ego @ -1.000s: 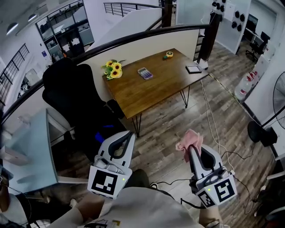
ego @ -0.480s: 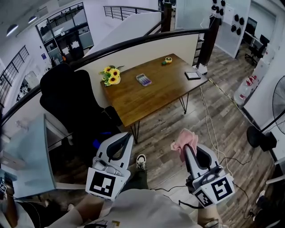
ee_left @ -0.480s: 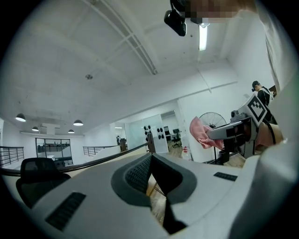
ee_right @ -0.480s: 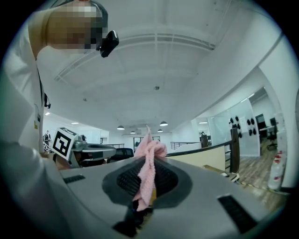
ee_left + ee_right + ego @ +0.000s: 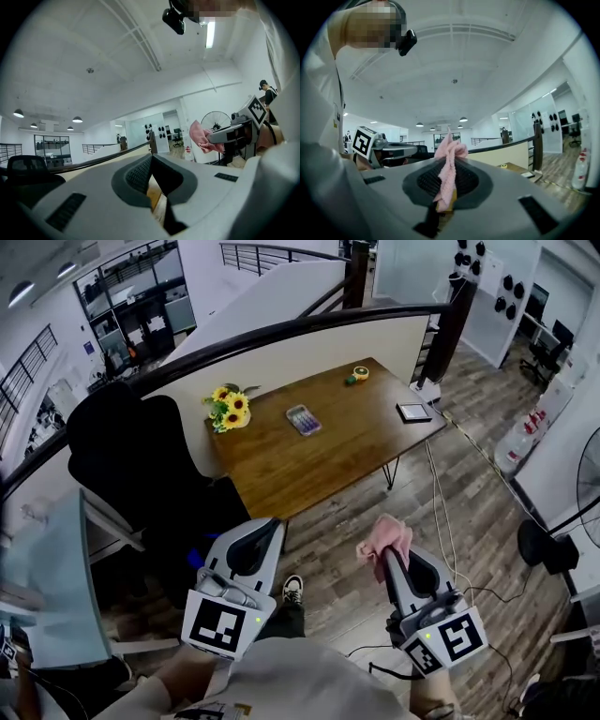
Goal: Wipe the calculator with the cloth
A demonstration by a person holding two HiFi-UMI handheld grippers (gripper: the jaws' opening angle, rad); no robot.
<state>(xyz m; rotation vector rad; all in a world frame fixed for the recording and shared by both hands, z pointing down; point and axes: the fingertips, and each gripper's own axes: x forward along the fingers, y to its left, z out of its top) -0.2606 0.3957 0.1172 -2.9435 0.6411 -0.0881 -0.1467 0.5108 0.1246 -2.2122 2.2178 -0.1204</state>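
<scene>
Left gripper (image 5: 151, 161) closed (empty), pink cloth (image 5: 200, 138) right

1 wooden desk (image 5: 309, 460) is carrying 1 calculator (image 5: 303, 419), 1 sunflower bunch (image 5: 228, 409), 1 yellow roll (image 5: 357, 373), 1 small green obj. (image 5: 349, 381) & 1 flat dark slab (image 5: 413, 412). 1 black office chair (image 5: 122, 456) is standing beside it, 1 pedestal fan (image 5: 215, 123) is standing off to the right & 1 shoe (image 5: 292, 589) is showing on the floor. 2 grippers are showing, i.e. 1 left gripper (image 5: 267, 528) & 1 right gripper (image 5: 394, 557), plus 1 pink cloth (image 5: 382, 540).
</scene>
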